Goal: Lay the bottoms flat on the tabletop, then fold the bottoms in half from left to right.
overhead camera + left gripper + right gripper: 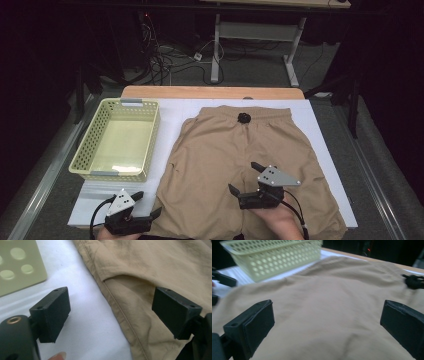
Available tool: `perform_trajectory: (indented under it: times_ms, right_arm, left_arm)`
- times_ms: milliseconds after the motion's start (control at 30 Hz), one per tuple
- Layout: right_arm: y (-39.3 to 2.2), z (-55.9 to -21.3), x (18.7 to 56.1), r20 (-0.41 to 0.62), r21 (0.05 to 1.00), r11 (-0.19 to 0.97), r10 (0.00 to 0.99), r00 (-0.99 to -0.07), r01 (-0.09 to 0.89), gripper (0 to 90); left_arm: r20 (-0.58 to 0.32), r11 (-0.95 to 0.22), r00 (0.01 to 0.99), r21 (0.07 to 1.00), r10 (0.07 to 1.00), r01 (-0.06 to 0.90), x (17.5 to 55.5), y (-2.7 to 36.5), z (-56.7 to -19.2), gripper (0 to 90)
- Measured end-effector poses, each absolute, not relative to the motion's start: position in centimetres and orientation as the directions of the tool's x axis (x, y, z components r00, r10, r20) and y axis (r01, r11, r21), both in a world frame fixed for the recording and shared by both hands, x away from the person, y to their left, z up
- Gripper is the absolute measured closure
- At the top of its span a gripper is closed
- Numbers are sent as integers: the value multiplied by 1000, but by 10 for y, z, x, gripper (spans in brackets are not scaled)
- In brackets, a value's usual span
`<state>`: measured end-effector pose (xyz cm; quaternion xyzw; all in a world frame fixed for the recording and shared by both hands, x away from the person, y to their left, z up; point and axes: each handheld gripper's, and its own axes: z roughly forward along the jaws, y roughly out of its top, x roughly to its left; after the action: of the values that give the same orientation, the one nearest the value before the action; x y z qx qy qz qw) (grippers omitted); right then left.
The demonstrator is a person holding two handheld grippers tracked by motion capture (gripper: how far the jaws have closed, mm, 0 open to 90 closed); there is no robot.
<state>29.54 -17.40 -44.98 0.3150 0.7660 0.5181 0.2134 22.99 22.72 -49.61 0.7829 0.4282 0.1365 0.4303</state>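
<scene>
A pair of tan fabric shorts [235, 170] lies spread flat on the white table top [320, 145], with its elastic waistband on the far side and a small black drawstring knot [243, 118] at the middle of that band. The leg ends of the shorts hang close to the near edge of the table. To the left of the shorts stands a pale yellow plastic basket with perforated walls [86, 145]; nothing lies inside it.

The left gripper [148, 205] hovers at the near left corner of the shorts, beside the hem. Its jaws stand wide apart and hold nothing. In the left gripper view [110, 312] one jaw is over the bare white surface and the other is over the tan cloth, so the seamed edge of the shorts runs between them.

The right gripper [244, 177] is over the middle of the shorts, on the near side of the knot. Its jaws are also spread wide, with only cloth under them [327, 327], and they grasp nothing.
</scene>
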Motion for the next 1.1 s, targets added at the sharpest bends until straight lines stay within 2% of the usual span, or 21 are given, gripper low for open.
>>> perform_trajectory:
  times_ms: [267,333,467,633,733,833,900,967,1033,1100]
  right_arm:
    - [-158,-463,284,-30,912,329,646,-763,243,0]
    - [-158,-461,285,-19,917,314,647,-762,244,0]
    - [-160,-458,284,-17,923,303,648,-761,237,1]
    - [-164,-458,284,-10,923,299,650,-760,243,1]
    - [-165,-458,284,-10,922,302,648,-761,244,1]
    - [-166,-456,284,-4,925,292,650,-760,245,1]
    - [-167,-456,284,5,927,281,651,-759,247,1]
    - [-167,-456,284,3,932,271,660,-752,242,9]
    - [-166,-455,284,-13,935,273,663,-748,225,12]
    - [-165,-455,283,-26,934,282,665,-747,219,12]
  left_arm:
    - [-163,-236,590,808,790,539,227,227,-489,200]
    - [-176,-239,596,800,784,551,230,226,-487,210]
    - [-186,-247,604,791,775,560,246,217,-478,297]
    - [-190,-260,561,737,806,623,268,200,-479,397]
    - [-165,-281,534,704,829,653,273,191,-487,421]
    - [-115,-300,523,708,844,639,270,187,-487,450]
    - [-112,-318,540,703,834,637,270,187,-486,552]
    - [-134,-372,606,680,784,632,274,188,-482,750]
    - [-87,-429,645,678,759,597,274,185,-476,827]
    - [-87,-430,666,700,741,571,272,182,-469,849]
